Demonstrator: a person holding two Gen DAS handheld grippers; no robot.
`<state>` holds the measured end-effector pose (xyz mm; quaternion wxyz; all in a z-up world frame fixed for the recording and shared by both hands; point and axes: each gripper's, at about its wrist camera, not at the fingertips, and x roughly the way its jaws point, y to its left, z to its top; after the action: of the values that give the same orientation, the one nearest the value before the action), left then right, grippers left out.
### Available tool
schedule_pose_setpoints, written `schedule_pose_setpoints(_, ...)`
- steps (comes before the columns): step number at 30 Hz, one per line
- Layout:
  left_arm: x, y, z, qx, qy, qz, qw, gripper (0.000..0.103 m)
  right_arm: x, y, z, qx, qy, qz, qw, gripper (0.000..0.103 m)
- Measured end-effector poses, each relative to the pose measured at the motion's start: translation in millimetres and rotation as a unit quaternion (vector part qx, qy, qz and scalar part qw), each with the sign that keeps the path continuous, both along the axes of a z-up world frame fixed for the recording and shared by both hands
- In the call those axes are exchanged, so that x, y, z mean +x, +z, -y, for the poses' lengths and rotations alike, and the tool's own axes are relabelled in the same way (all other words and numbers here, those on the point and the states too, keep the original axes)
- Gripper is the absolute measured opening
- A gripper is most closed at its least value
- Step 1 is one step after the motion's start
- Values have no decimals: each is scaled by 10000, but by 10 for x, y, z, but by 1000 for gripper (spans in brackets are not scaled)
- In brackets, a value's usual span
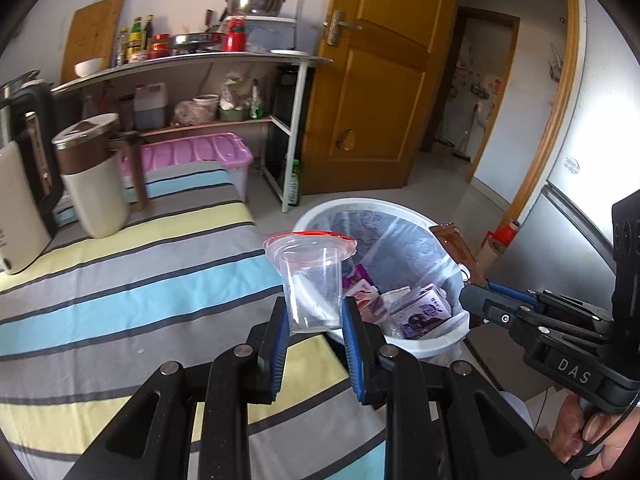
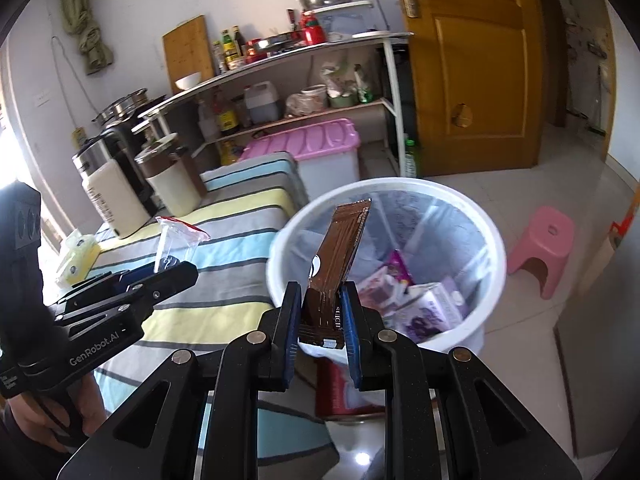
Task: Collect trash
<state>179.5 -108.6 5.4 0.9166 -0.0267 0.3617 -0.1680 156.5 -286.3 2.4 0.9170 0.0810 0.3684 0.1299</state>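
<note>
My left gripper is shut on a clear plastic cup that sits inside a clear zip bag with a red strip. It hangs at the table's edge, just left of a white trash bin lined with a clear bag. In the right wrist view my right gripper is shut on a brown flat wrapper, held upright over the near rim of the bin. Purple and white packaging lies inside the bin. Each gripper shows in the other's view: the right, the left.
A striped cloth covers the table, with a cream kettle and an appliance at its far left. Behind stand a shelf rack, a pink-lidded storage box and a wooden door. A pink stool stands right of the bin.
</note>
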Motion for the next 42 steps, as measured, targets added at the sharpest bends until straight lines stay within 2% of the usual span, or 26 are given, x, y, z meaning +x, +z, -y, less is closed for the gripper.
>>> schedule_pose_setpoints(21,610,-346,520,-96,-564,-456,9973,27,382,-337,372,-57,-391,-377,9985,21)
schedule_pose_setpoints(24,646,-373,533,-164,-607,-502,9968,27,387,-357,402,-60,-406,-371,9985,30)
schedule_pose_setpoints(32,550,-317,502,-202,-557,-401,9974,30,304,-304,395,-60,-409,-291,9987,32)
schedule_pose_setpoints(42,96,-117,273,-191,-369,-111,9991,37,-25,-86,252,-103,-309,24,9995,34)
